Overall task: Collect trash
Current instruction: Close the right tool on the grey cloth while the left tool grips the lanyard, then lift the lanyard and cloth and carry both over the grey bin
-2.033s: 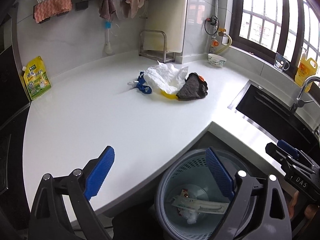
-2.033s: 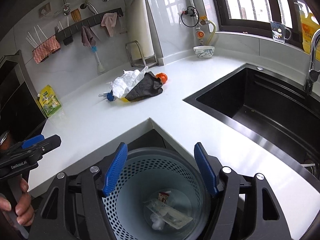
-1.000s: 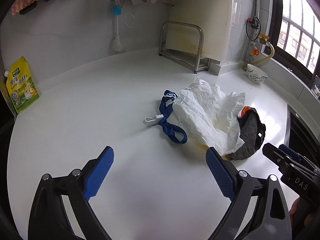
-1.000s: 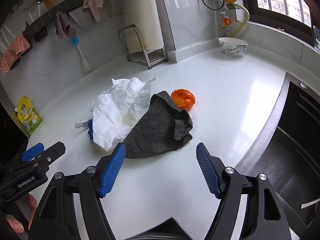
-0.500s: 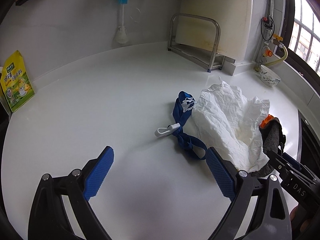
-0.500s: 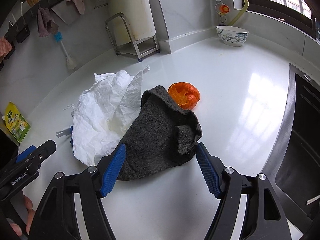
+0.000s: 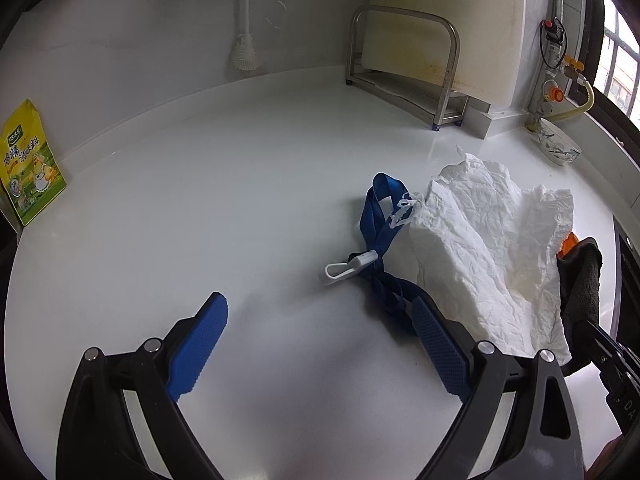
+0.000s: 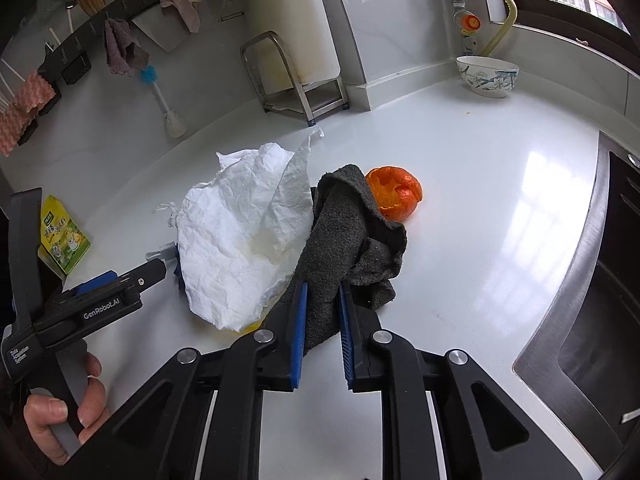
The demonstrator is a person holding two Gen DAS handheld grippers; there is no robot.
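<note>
The right tongs (image 8: 322, 300) are seen at the lower centre of the right wrist view, with their blue pads brought close together and closing on the near edge of a dark grey cloth (image 8: 348, 232). The cloth is pinched between the pads and is bunched upward toward the centre of the frame. Behind it, an orange peel (image 8: 396, 192) is seen resting on the white bench (image 8: 480, 208), touching the far fold of the cloth. A crumpled white paper (image 8: 244, 232) is laid just left of the cloth, overlapped by it at the edge.

The left tongs (image 7: 320, 340) are shown at the bottom of the left wrist view, with their pads spread wide apart and nothing between them. They are held over bare bench surface. A blue strap (image 7: 380, 240) with a white clip (image 7: 346, 270) is seen above the right pad, at centre right of the frame, its lower loop lying close to that pad. The paper is found to the right of the strap, touching it.

In the right wrist view, the left tongs are gripped by a hand (image 8: 60, 412) at the lower left. A yellow-green packet (image 7: 30, 164) is stood against the wall at the left edge. A patterned bowl (image 8: 488, 76) is placed at the upper right, well apart from the trash. The sink (image 8: 600, 320) is seen along the right edge.
</note>
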